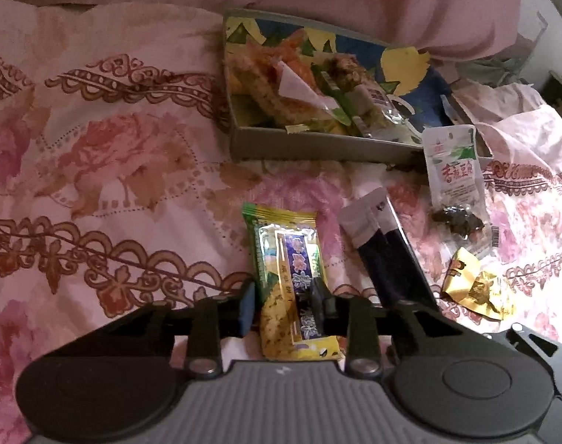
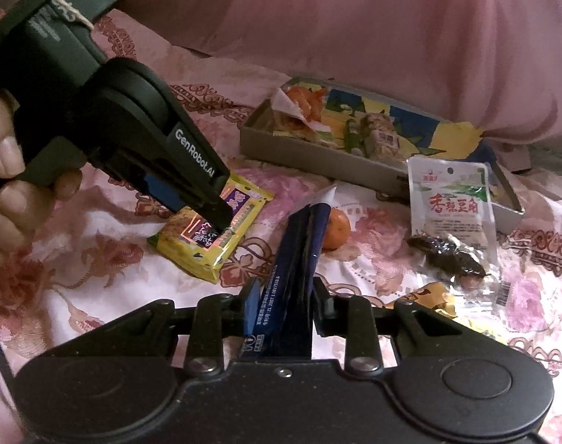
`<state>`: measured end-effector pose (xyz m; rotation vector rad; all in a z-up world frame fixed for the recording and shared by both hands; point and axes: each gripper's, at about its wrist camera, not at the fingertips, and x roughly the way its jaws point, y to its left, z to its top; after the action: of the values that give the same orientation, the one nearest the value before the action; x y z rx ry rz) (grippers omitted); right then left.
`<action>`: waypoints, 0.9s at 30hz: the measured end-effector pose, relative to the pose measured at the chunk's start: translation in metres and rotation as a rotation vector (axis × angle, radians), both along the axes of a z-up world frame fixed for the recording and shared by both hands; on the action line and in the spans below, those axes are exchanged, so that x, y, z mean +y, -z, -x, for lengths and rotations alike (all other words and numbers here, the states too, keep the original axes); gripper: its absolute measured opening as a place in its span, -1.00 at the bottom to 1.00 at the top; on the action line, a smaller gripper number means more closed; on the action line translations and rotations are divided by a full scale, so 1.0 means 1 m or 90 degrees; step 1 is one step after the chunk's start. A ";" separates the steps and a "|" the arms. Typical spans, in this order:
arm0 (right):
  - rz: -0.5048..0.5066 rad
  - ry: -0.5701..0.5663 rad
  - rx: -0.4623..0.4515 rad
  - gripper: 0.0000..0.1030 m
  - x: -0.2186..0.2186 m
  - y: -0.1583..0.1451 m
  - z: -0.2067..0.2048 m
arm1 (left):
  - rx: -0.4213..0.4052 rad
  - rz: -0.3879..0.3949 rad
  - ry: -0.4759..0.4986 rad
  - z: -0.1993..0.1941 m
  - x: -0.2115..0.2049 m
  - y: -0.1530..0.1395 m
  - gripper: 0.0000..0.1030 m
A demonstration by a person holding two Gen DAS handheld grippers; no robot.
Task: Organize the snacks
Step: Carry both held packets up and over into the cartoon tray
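Yellow snack packet [image 1: 292,277] sits gripped in left jaws, dark blue sachets [image 2: 292,277] in right, labels blurred.

both grippers angle down; left gripper [image 1: 284,305] pinches something, right gripper [image 2: 286,309] too, bare hand [image 2: 7,192] wrapped round the left handle.
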<state>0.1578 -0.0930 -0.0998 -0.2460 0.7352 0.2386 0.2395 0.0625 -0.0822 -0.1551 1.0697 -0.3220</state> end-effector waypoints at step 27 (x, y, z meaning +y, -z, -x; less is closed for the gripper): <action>0.055 -0.016 -0.090 -0.46 0.001 -0.007 0.007 | -0.089 -0.145 0.071 0.019 -0.041 -0.001 0.11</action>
<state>0.1508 -0.0920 -0.0932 -0.3501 0.6026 0.2108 0.2208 0.0216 -0.0811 0.1298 0.9705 -0.3043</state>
